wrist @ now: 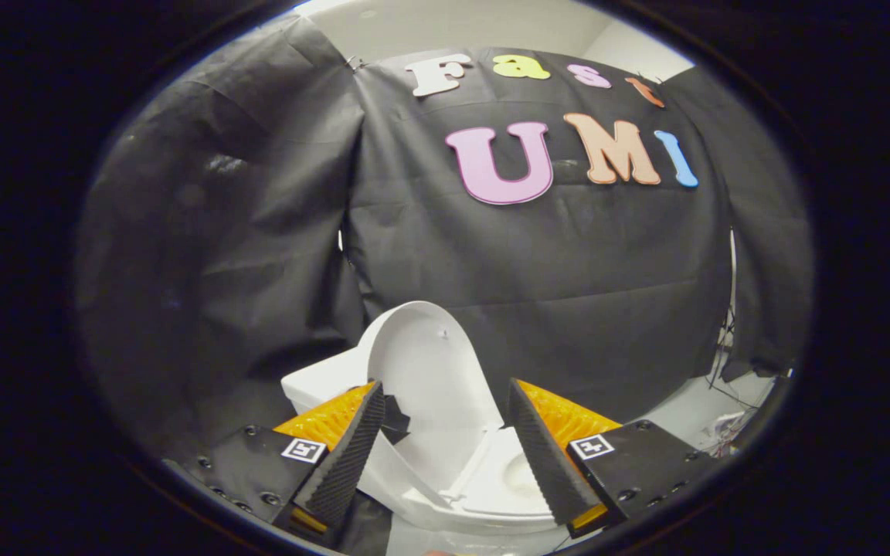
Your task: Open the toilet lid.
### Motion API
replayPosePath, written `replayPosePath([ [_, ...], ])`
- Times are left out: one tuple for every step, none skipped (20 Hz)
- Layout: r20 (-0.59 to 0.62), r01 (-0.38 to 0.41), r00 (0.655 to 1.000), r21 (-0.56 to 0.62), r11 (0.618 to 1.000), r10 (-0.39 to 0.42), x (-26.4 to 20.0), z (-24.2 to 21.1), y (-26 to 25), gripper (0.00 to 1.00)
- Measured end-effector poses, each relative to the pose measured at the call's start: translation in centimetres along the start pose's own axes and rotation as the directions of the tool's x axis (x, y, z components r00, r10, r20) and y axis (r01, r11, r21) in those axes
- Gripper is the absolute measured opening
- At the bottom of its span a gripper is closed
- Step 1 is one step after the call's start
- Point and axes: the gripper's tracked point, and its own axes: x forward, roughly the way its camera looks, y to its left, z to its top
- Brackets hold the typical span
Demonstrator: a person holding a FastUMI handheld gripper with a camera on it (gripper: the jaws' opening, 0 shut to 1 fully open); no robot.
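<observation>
Against the black cloth wall (538,262) of the booth, a white toilet (491,494) is sitting low and just ahead of the tool. Its lid (426,378) is standing raised, tilted back toward the tank (314,386), so the seat (503,471) and bowl opening are lying exposed beneath it; judging by that, the opening looks essentially done. The lid is rising in the gap between the two fingers, and a small dark patch (395,417) is showing on its left edge beside the left finger, perhaps a grip mark. The tool (445,440) is hanging with its fingers wide apart, clamping nothing, which would suit letting the lid rest on its own balance. To the right, loose cables (723,363) are trailing down the wall to the pale floor (692,409).
</observation>
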Motion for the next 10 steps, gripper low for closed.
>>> replayPosePath([
  [0.001, 0.014, 1.0, 0.006, 1.0, -0.014, 0.0, 0.1, -1.1, 0.99],
  [0.004, 0.028, 1.0, 0.004, 1.0, -0.028, 0.1, 0.0, -2.2, 0.99],
  [0.001, 0.043, 0.999, 0.003, 0.999, -0.043, 0.3, -0.3, -3.4, 0.99],
  [-0.005, 0.056, 0.998, 0.002, 0.998, -0.056, 0.4, -0.5, -4.6, 0.99],
  [-0.006, 0.067, 0.998, -0.007, 0.998, -0.067, 0.6, -0.5, -5.7, 0.99],
  [0.001, 0.078, 0.997, -0.024, 0.997, -0.078, 0.6, -0.4, -6.8, 0.99],
  [0.014, 0.079, 0.997, -0.042, 0.996, -0.078, 0.4, -0.3, -7.7, 0.99],
  [0.031, 0.053, 0.998, -0.058, 0.997, -0.052, 0.2, -0.1, -8.0, 0.99],
  [0.05, 0.046, 0.998, -0.071, 0.996, -0.042, 0.1, 0.1, -8.7, 0.99],
  [0.067, 0.059, 0.996, -0.077, 0.995, -0.054, -0.2, 0.2, -10.0, 0.99],
])
